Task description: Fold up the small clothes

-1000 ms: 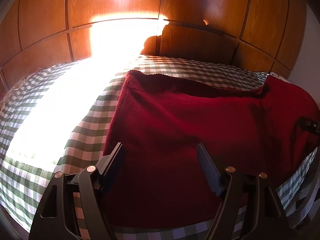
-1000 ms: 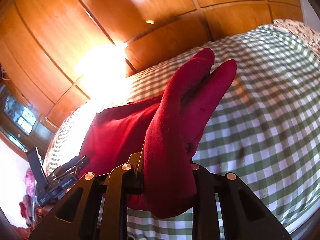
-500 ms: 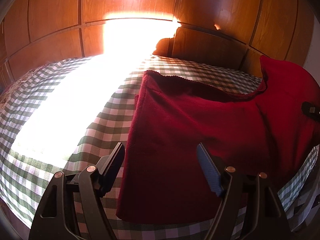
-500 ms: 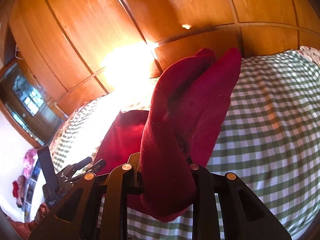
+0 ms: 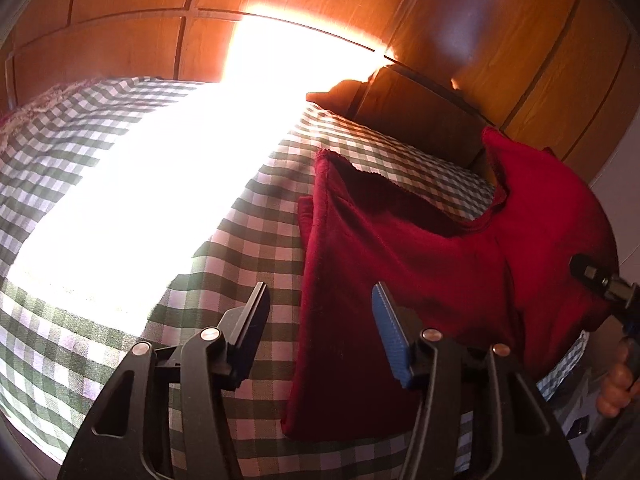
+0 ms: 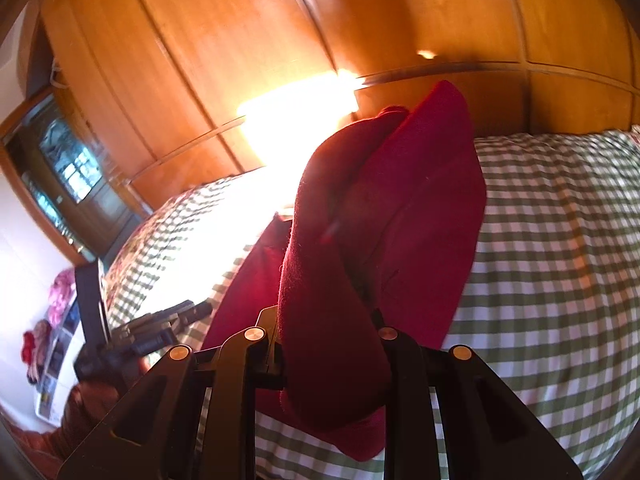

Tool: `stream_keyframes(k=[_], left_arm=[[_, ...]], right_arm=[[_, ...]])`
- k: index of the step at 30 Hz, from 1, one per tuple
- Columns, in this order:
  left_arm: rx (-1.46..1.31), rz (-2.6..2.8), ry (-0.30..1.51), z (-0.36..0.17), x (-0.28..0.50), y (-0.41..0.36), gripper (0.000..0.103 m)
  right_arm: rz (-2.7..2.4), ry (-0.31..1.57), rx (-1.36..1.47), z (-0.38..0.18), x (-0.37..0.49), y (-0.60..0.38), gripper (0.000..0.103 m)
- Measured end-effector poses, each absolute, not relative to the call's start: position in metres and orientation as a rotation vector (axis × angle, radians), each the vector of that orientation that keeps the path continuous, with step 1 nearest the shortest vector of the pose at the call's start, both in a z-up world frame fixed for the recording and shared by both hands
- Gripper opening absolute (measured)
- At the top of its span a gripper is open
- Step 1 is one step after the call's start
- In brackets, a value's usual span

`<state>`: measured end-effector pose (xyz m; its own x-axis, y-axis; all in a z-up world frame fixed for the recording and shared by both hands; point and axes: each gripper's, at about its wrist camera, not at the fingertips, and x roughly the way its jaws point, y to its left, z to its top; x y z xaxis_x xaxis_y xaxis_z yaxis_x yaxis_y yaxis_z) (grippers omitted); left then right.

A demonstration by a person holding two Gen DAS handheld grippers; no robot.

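Observation:
A dark red cloth point(image 5: 384, 256) lies on the green-checked bed point(image 5: 120, 184). Its right end is lifted off the bed. My left gripper point(image 5: 320, 320) is open and empty, hovering over the cloth's left edge near the front. My right gripper point(image 6: 326, 344) is shut on a bunched end of the red cloth point(image 6: 360, 240) and holds it up above the bed. The right gripper's fingertips are hidden by the cloth. In the left wrist view the right gripper point(image 5: 600, 280) shows at the far right against the raised cloth.
A wooden panelled headboard point(image 5: 440, 40) stands behind the bed. Bright sunlight washes out the left part of the bedspread point(image 5: 160, 208). A wooden cabinet with glass point(image 6: 68, 168) stands at the left in the right wrist view.
My right gripper has lifted its end of the cloth higher and carried it leftward over the rest. My left gripper has shifted left, toward the cloth's left edge.

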<state>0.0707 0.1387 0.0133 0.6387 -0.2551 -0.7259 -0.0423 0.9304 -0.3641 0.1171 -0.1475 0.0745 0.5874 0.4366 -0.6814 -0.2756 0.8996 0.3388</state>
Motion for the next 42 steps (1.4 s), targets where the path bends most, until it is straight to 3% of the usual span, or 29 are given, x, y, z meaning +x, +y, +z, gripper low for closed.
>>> stream_keyframes(k=[6,12,15,16,17,18,19,28,29,30,31,34,36,39,42], left_arm=[[-0.497,-0.225,0.852,0.018,0.069,0.170,0.046],[-0.673,-0.358,0.855,0.016,0.077,0.183,0.062],[-0.731,-0.407,0.882,0.008,0.087,0.177,0.064],[-0.745,-0.432,0.900,0.005,0.091,0.171,0.065],[-0.756,-0.436,0.920,0.002,0.095,0.168,0.065],[-0.762,-0.441,0.937,-0.001,0.098,0.164,0.066],[-0.764,-0.451,0.951,-0.003,0.101,0.161,0.067],[-0.715,-0.397,1.047,-0.013,0.114,0.137,0.070],[-0.689,-0.389,1.043,-0.009,0.110,0.136,0.070],[-0.653,-0.378,1.039,-0.006,0.112,0.129,0.061],[-0.619,-0.377,1.044,-0.004,0.112,0.124,0.042],[-0.470,-0.326,1.033,0.008,0.113,0.107,0.016],[-0.423,-0.313,0.995,0.020,0.108,0.103,0.015],[-0.396,-0.273,0.975,0.024,0.103,0.103,0.014],[-0.267,-0.158,1.020,-0.006,0.101,0.098,0.017]], right_arm=[[0.535,0.884,0.112,0.062,0.121,-0.093,0.020],[0.587,0.980,-0.049,0.021,0.123,-0.031,0.020],[0.579,0.970,-0.155,0.006,0.115,-0.012,0.022],[0.609,0.964,-0.149,0.005,0.111,-0.013,0.025],[0.659,0.960,-0.111,0.006,0.108,-0.017,0.037],[0.699,0.961,-0.076,0.010,0.104,-0.019,0.057],[0.735,0.952,-0.043,0.016,0.097,-0.024,0.062],[0.630,0.928,0.074,0.028,0.063,-0.119,0.062],[0.610,0.931,0.083,0.027,0.061,-0.129,0.062],[0.597,0.933,0.083,0.026,0.061,-0.134,0.062],[0.591,0.932,0.080,0.025,0.059,-0.137,0.061],[0.601,0.925,0.066,0.022,0.061,-0.129,0.048],[0.627,0.937,0.029,0.019,0.059,-0.117,0.043],[0.686,0.980,0.004,0.001,0.054,-0.095,0.043],[0.668,1.036,-0.041,-0.028,0.051,-0.078,0.043]])
